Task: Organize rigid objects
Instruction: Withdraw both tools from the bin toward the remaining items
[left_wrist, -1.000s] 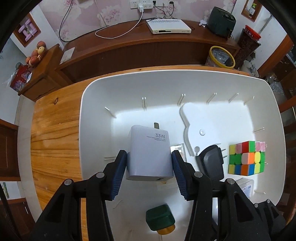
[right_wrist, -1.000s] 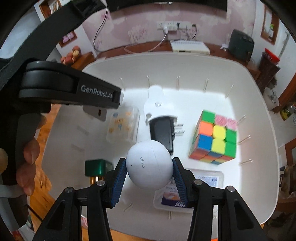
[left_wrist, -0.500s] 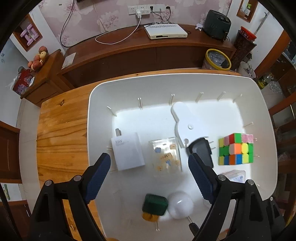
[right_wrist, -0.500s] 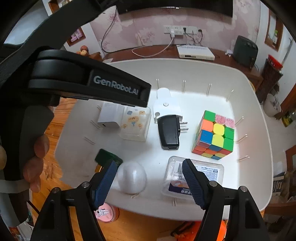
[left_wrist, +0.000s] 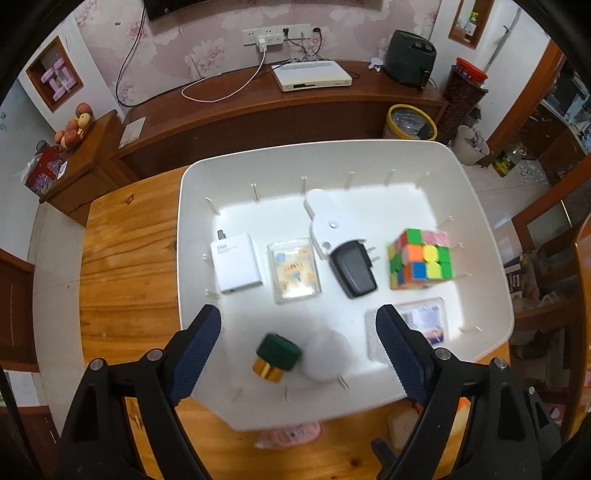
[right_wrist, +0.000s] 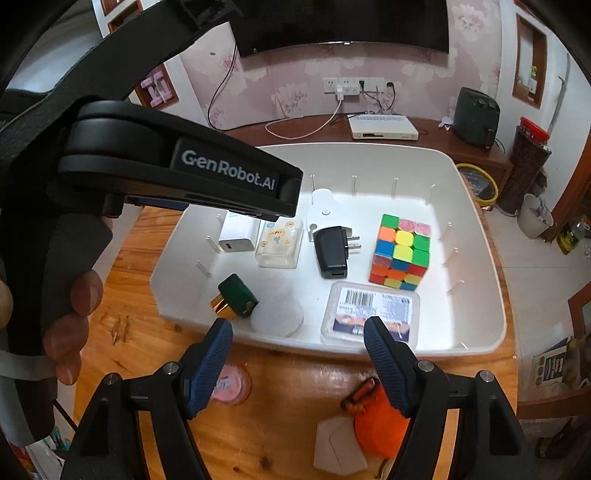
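Backing off, both tongs, left gripper (left_wrist: 298, 334) and right gripper (right_wrist: 298, 341) spread wide and empty. Dropped moments ago: white charger (left_wrist: 236, 266) by white bin's (left_wrist: 491, 236) left wall, white egg-shaped case (right_wrist: 277, 312) near front edge. Two more sorted; on to table leftovers, probably.

Tray (left_wrist: 491, 258) plain white; charger (left_wrist: 236, 267) white w/ small grey print; adapter (left_wrist: 352, 273) black; cube (left_wrist: 421, 258) multicolour — green, pink, orange, yellow, blue, red squares; clear box (left_wrist: 293, 269) w/ yellow-orange cartoon pattern; bottle (left_wrist: 275, 356) dark green cap, gold body; egg-shaped case (left_wrist: 325, 354) white; table (left_wrist: 125, 280) orange-brown wood grain; gripper pads (left_wrist: 195, 349) navy, ribbed; wall (left_wrist: 207, 48) pink floral.
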